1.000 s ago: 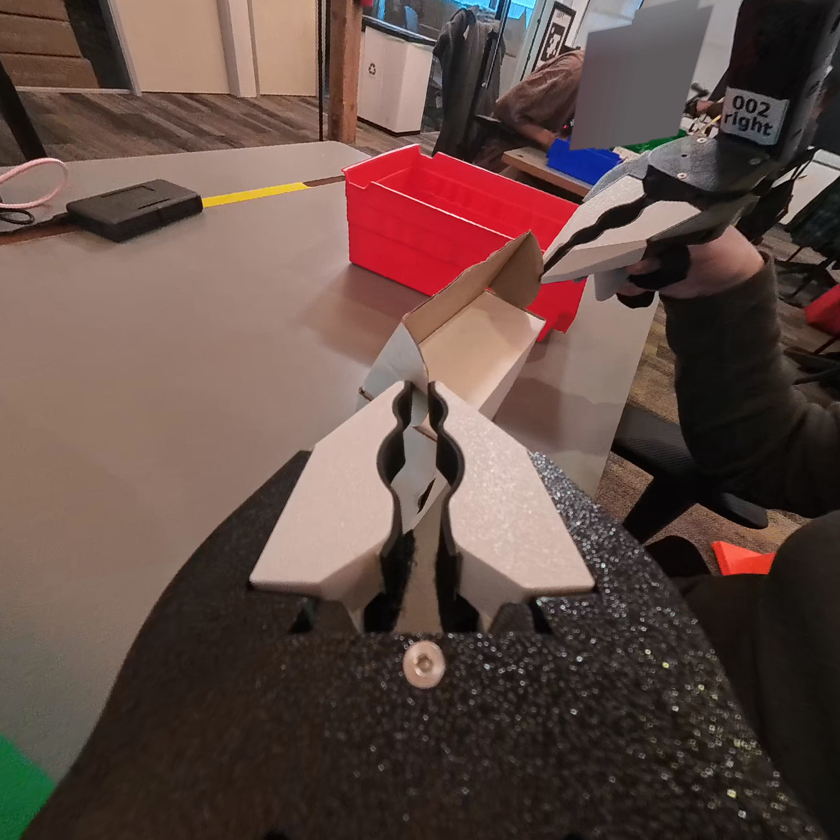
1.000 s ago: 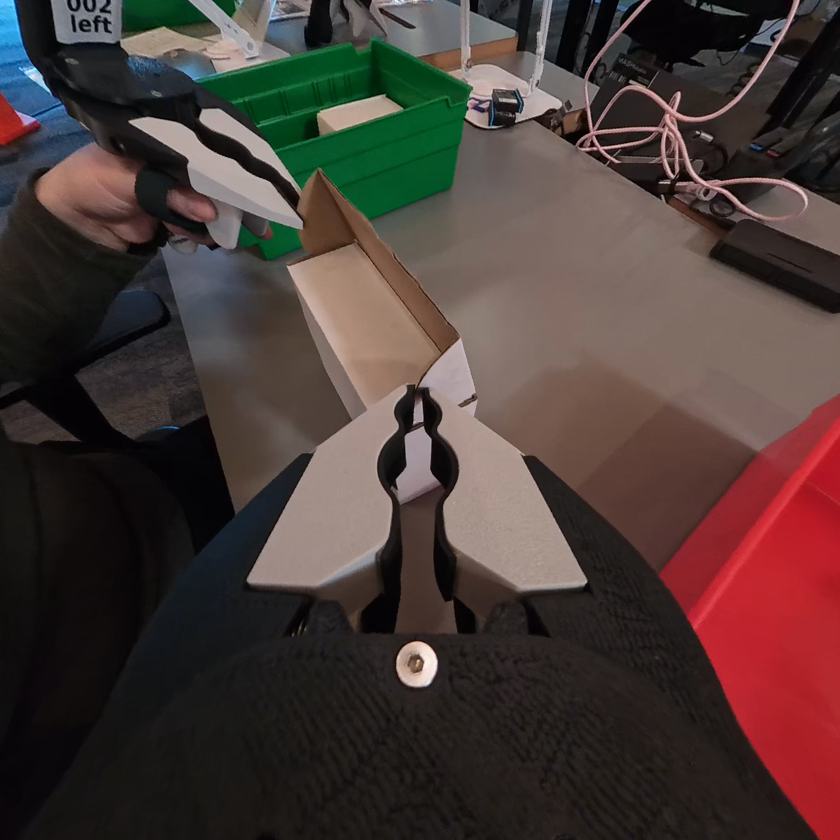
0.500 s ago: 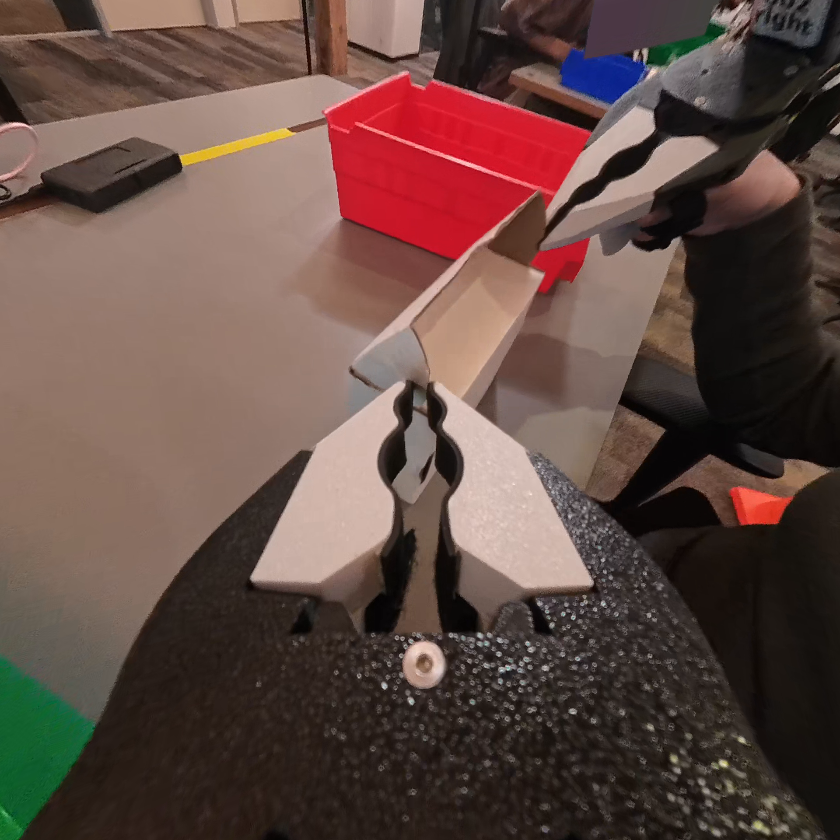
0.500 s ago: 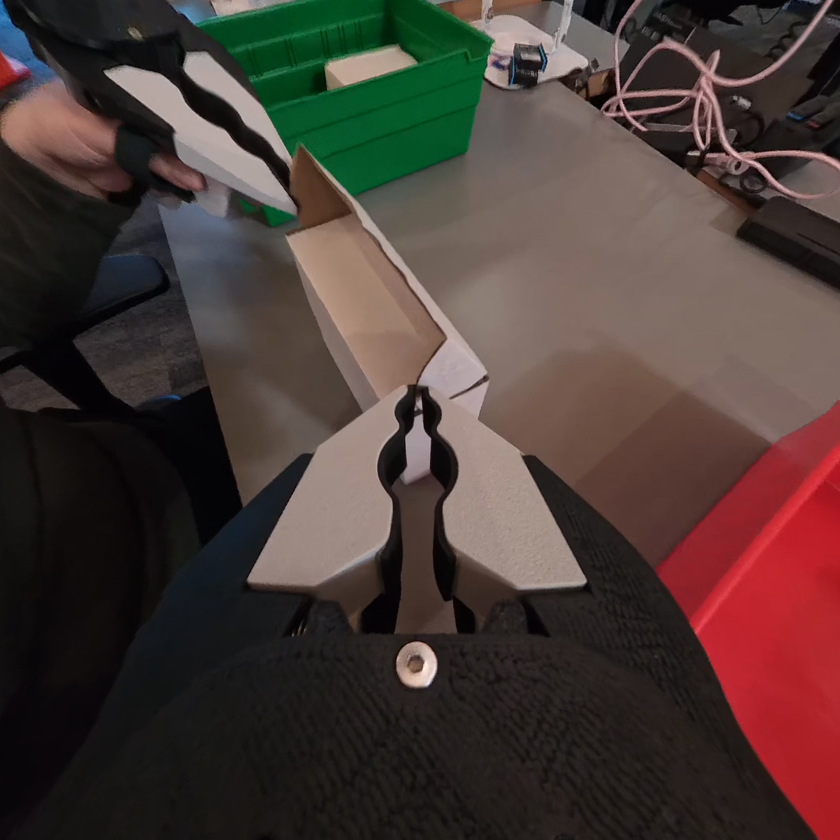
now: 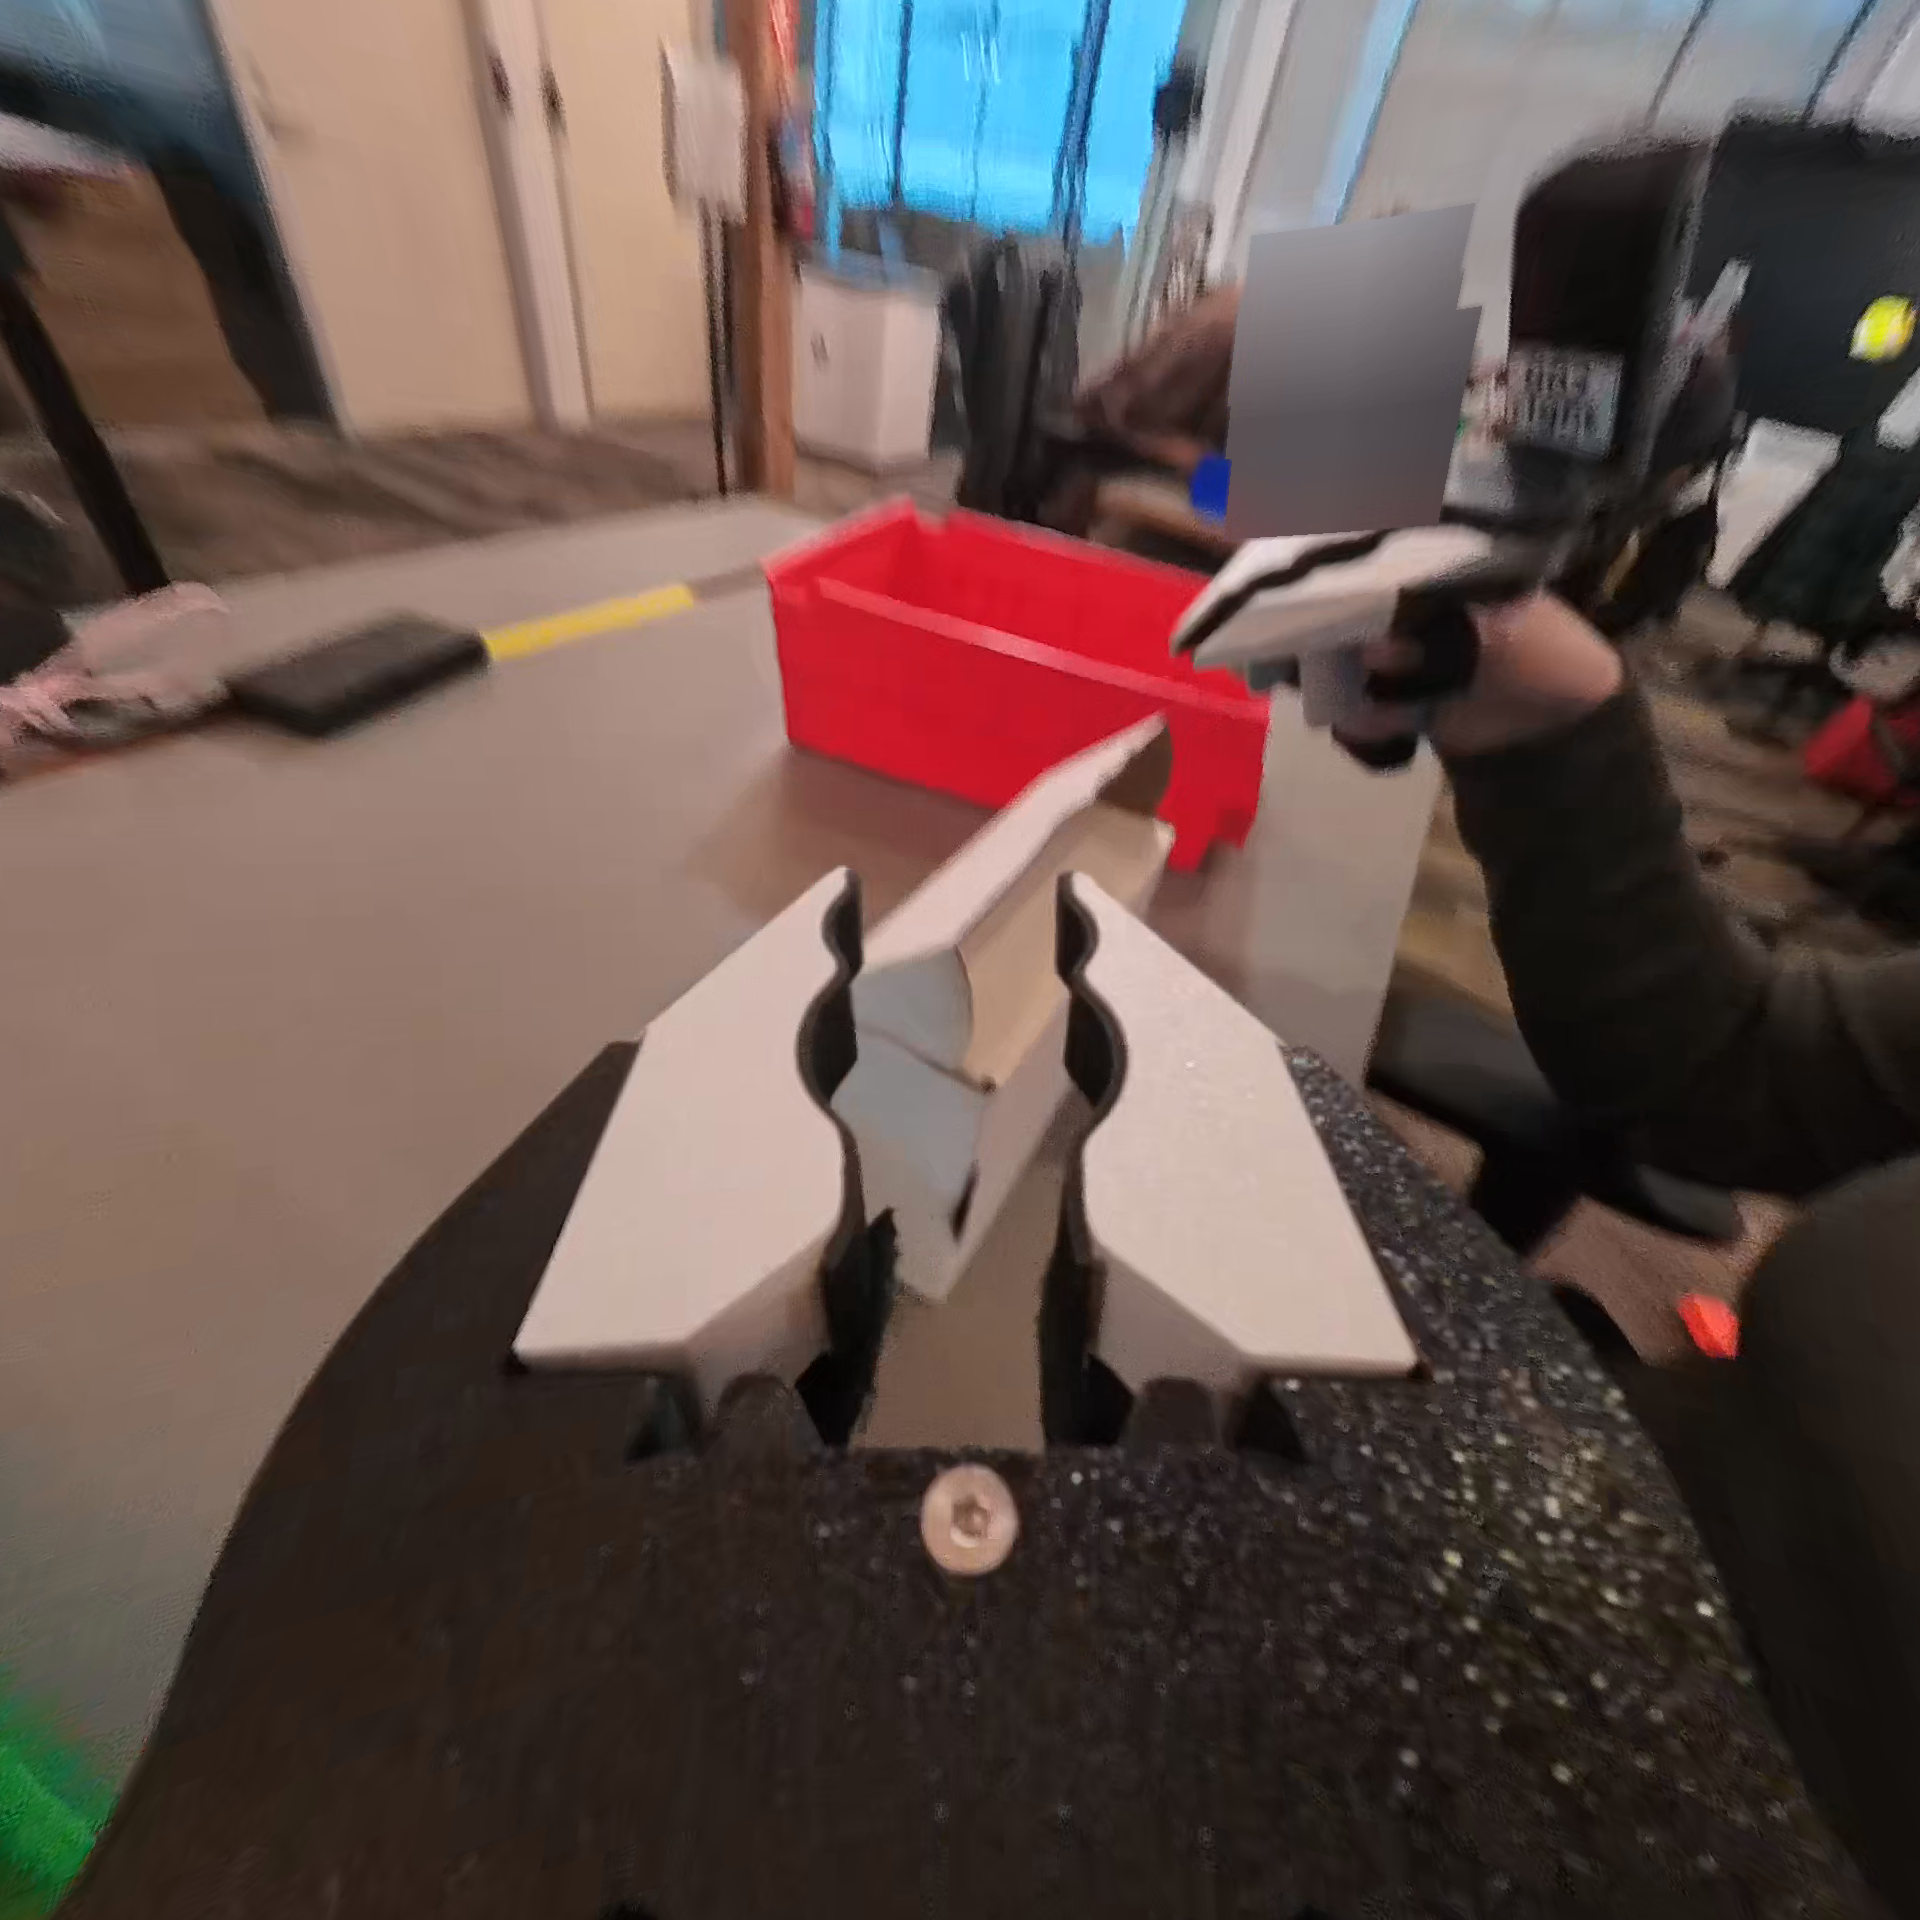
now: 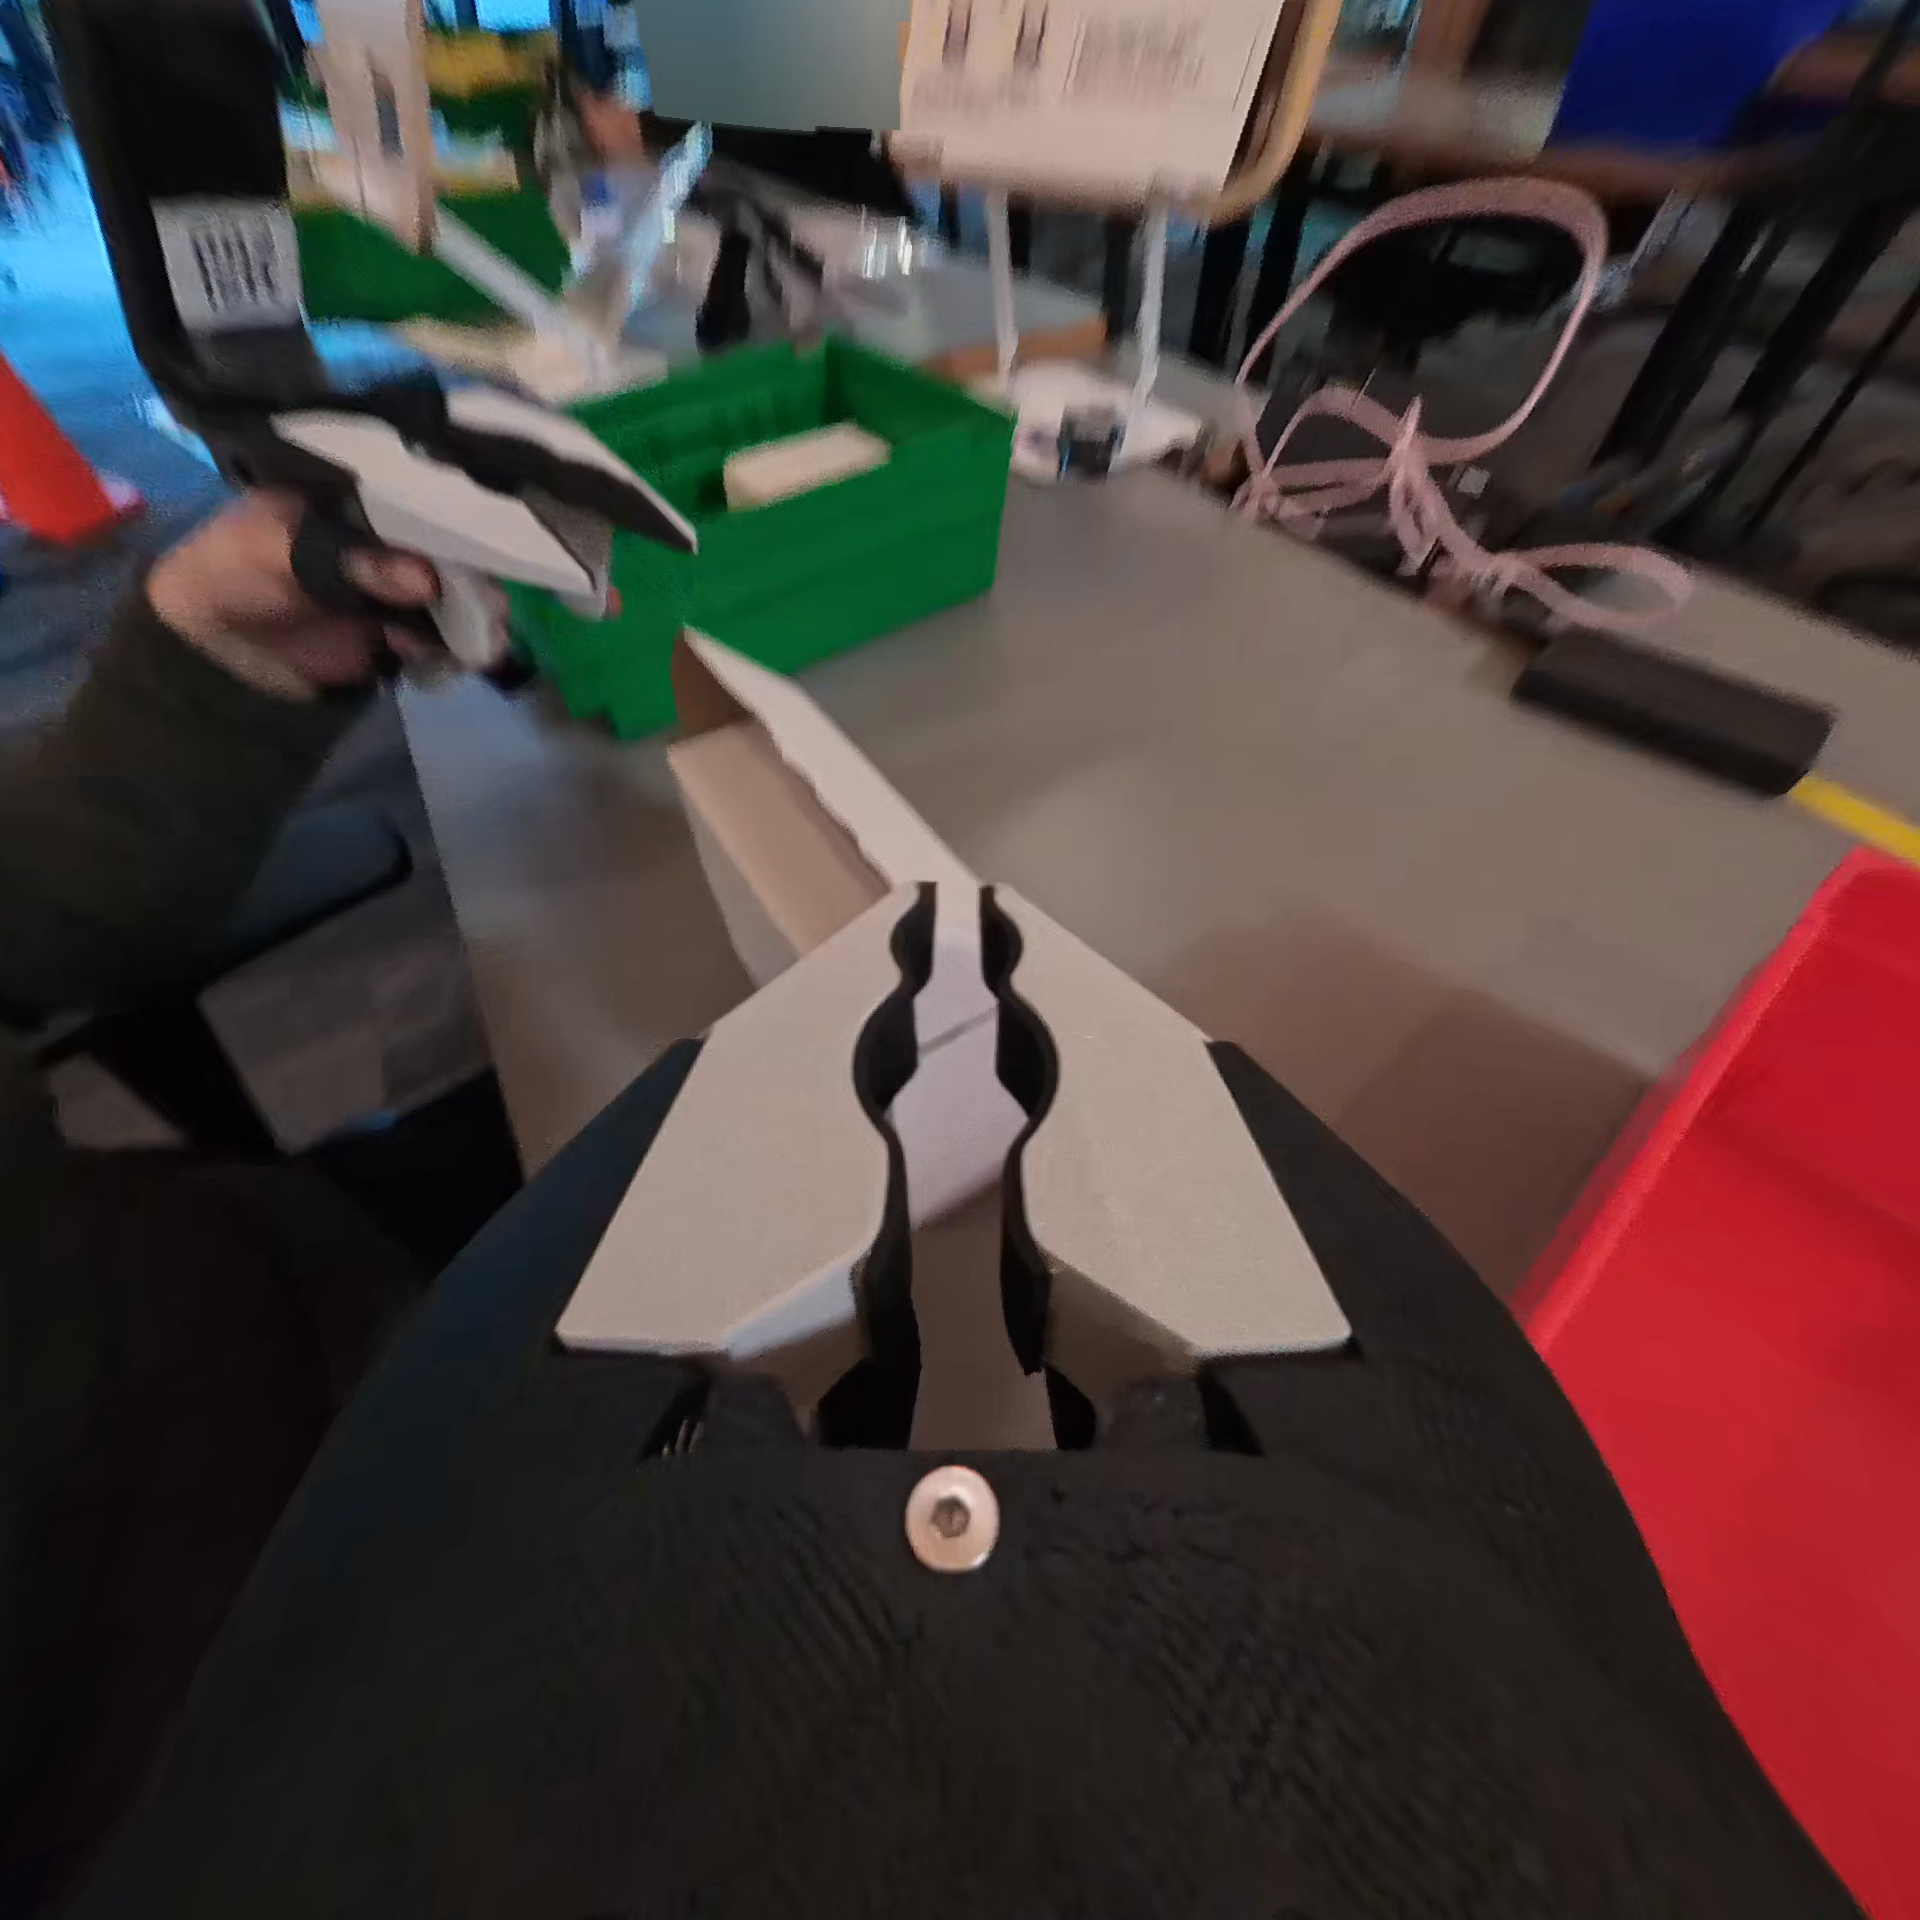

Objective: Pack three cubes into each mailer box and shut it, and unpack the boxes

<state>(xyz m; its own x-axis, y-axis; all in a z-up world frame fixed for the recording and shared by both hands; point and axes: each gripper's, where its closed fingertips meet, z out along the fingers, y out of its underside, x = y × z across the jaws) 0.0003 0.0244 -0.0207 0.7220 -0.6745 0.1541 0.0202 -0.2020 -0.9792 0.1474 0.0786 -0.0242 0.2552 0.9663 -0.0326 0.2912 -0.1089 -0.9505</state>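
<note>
The wide grey desk [image 5: 312, 987] fills most of both views. On it, at about 1 o'clock in the left wrist view, stands a red rectangular plastic bin [image 5: 987, 665]; the same bin shows at 4 o'clock in the right wrist view. A green rectangular plastic bin [image 6: 831, 540] sits at 11 o'clock in the right wrist view, with a pale cardboard box [image 6: 805, 473] inside it. A flat black rectangular case [image 6: 1673, 717] lies on the desk at 2 o'clock, beside loops of pink cable [image 6: 1455, 499].

The white cardboard mailer box [image 6: 790, 831], brown inside and with its lid partly raised, lies on the desk between the two grippers, near the desk's edge, and runs away from the right camera toward 11 o'clock.

The left hand-held gripper [image 5: 961, 904] has its fingers well apart. The near end of the mailer box [image 5: 966, 997] stands between them with a gap at each side, so nothing is clamped. From the right wrist view this gripper is raised above and clear of the box's far end.

The right hand-held gripper [image 6: 951, 894] has its fingers only narrowly parted, with the box's white end panel seen through the slot. In the left wrist view it hangs above the box's far corner, clear of the cardboard, with nothing in its grasp.
</note>
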